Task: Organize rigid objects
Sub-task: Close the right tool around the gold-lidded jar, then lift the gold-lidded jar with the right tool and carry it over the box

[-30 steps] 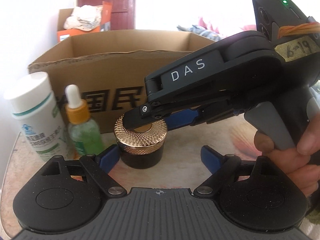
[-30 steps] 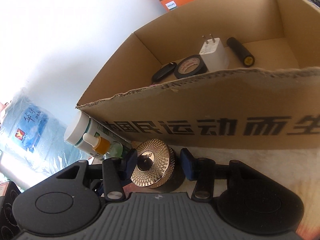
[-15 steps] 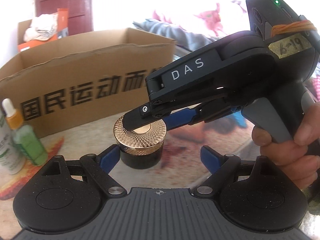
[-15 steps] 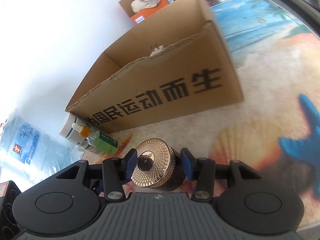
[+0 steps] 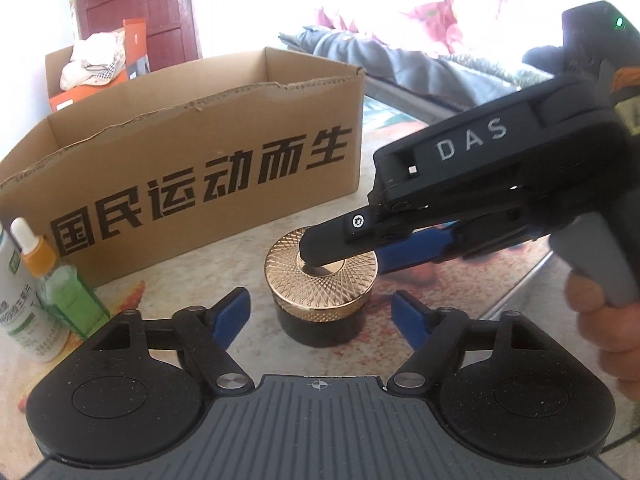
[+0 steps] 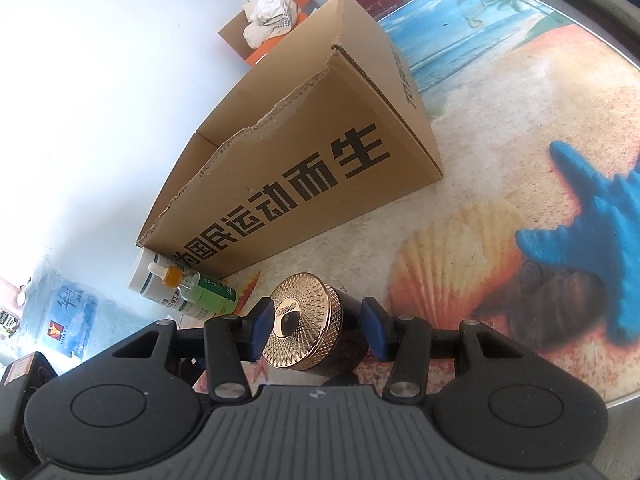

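Observation:
A dark jar with a gold knurled lid (image 5: 288, 276) sits low over the beach-print mat, in front of the cardboard box (image 5: 200, 148). My right gripper (image 6: 316, 330) is shut on the jar (image 6: 306, 320), one blue pad on each side. In the left wrist view its black finger (image 5: 332, 240) lies across the lid, and a person's hand (image 5: 600, 320) holds its handle. My left gripper (image 5: 320, 314) straddles the jar from the near side. Its jaws are closing, with a gap still showing between each pad and the jar.
A white bottle (image 5: 16, 312) and a green dropper bottle (image 5: 68, 296) stand left of the jar, by the box's near corner. The table edge (image 5: 532, 272) runs close on the right. An orange box with cloth (image 5: 92, 68) sits behind. A water jug (image 6: 68, 312) stands off to the left.
Both grippers and the jar have shifted right along the box front, away from the two bottles. The left gripper's pads have drawn closer to the jar.

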`<state>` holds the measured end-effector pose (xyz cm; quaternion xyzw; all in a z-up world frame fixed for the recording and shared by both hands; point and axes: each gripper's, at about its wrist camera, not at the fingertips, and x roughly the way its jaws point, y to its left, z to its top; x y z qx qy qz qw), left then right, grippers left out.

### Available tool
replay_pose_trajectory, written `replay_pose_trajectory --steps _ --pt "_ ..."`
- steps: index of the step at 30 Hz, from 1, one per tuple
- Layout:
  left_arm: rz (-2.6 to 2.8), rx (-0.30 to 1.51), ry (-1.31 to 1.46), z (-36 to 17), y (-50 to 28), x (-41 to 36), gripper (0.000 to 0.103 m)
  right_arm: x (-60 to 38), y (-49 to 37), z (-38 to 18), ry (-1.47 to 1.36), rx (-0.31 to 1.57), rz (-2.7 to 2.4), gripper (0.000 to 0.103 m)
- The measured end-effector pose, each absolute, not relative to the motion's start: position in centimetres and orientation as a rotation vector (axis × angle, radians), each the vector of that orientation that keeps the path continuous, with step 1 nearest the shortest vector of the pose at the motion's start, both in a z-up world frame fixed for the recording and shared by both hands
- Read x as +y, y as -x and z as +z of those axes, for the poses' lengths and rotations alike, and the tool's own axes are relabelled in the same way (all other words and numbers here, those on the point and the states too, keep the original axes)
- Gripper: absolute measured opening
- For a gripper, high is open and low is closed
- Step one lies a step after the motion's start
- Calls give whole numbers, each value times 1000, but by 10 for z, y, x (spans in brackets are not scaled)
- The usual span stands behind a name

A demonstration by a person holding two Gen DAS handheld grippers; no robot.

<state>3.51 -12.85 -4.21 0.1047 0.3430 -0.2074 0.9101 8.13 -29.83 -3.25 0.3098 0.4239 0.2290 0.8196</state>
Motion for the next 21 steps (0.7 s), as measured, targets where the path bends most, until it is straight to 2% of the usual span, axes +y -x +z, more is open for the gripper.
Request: replay_pose_trajectory --steps 4,7,21 --pt "-402 713 -266 -47 -41 -136 63 -300 -81 -32 -672 903 484 51" --pt "-403 725 -244 -46 -44 -135 58 -299 -80 -31 -669 902 485 51" --pt "-378 792 -166 -39 -56 -125 56 -285 -71 -23 -618 914 490 51"
